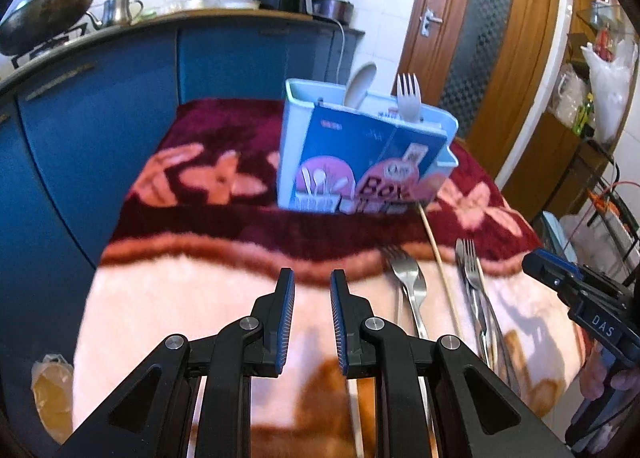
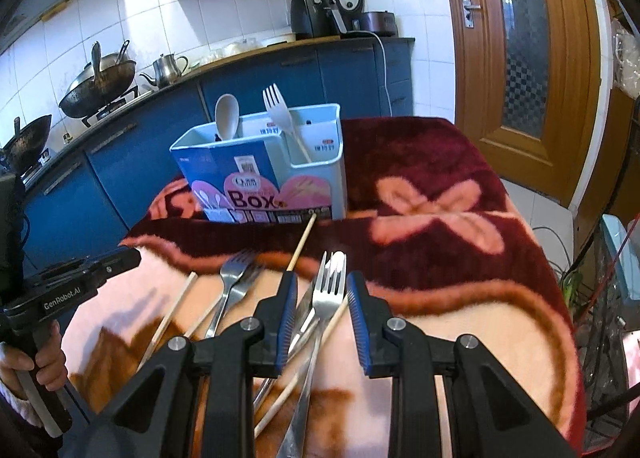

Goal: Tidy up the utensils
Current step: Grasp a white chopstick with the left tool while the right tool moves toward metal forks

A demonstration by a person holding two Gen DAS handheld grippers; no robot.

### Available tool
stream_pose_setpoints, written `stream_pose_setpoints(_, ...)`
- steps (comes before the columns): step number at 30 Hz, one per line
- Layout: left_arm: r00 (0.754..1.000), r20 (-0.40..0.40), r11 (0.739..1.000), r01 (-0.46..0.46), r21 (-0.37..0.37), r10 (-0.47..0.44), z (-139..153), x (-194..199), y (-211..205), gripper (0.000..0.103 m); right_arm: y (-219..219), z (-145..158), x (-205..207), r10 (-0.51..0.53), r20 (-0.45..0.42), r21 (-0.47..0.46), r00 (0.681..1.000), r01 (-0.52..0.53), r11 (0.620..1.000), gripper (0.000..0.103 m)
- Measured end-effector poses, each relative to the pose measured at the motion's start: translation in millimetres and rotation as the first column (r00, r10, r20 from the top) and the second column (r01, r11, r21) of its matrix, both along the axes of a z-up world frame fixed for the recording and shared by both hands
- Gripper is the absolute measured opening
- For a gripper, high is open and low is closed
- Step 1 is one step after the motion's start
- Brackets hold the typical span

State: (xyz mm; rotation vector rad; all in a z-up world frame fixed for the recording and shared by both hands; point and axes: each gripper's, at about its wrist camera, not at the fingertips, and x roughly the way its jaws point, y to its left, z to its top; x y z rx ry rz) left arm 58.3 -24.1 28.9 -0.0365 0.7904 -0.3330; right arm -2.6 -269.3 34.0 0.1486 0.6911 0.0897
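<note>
A: While both point steeply down at the blanket (image 2: 460,194), the left gripper (image 1: 312,286) hangs with jaws parted, nothing between.

B: Right gripper (image 2: 322,290) likewise parted, empty; steel fork (image 2: 329,290) lies just below its tips. Handles cut off behind fingers.

A: Utensil box (image 2: 260,178) stands far, holding spoon (image 2: 227,111) and pale fork (image 2: 276,106).
</note>
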Motion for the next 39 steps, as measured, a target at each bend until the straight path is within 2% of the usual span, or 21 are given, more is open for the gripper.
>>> stream_pose_setpoints(19, 0.984, -0.172, 0.998, 0.061, 0.019, -0.056, -37.3, 17.0, -25.8, 0.018, -16.3, -29.5, 1.5, -0.023, -0.071, 0.035, 0.997, 0.026, 0.999, 0.031)
stream_pose_setpoints(24, 0.974, -0.218, 0.998, 0.068, 0.001, -0.066, -43.3, 25.2, -28.5, 0.018, -20.0, -32.4, 3.0, -0.03, -0.078, 0.038, 0.996, 0.033, 0.999, 0.031)
stream_pose_setpoints(31, 0.965, -0.25, 0.997, 0.077, -0.002, -0.075, -43.3, 35.0, -32.2, 0.018, -21.3, -32.4, 5.3, -0.029, -0.078, 0.036, 0.997, 0.032, 0.999, 0.032)
stream_pose_setpoints(32, 0.965, -0.25, 0.997, 0.076, -0.001, -0.073, -43.1, 35.4, -31.7, 0.016, -20.8, -31.9, 5.5, -0.028, -0.076, 0.034, 0.997, 0.031, 0.999, 0.032)
stream_pose_setpoints(33, 0.966, -0.25, 0.998, 0.068, -0.003, -0.067, -43.2, 35.9, -30.6, 0.009, -20.4, -31.4, 5.6, -0.028, -0.075, 0.033, 0.997, 0.03, 0.999, 0.033)
stream_pose_setpoints(39, 0.97, -0.237, 0.997, 0.038, -0.067, -0.052, -39.0, 35.5, -19.2, 0.007, -13.3, -25.7, 6.1, -0.017, -0.073, 0.017, 0.997, 0.018, 1.0, 0.033)
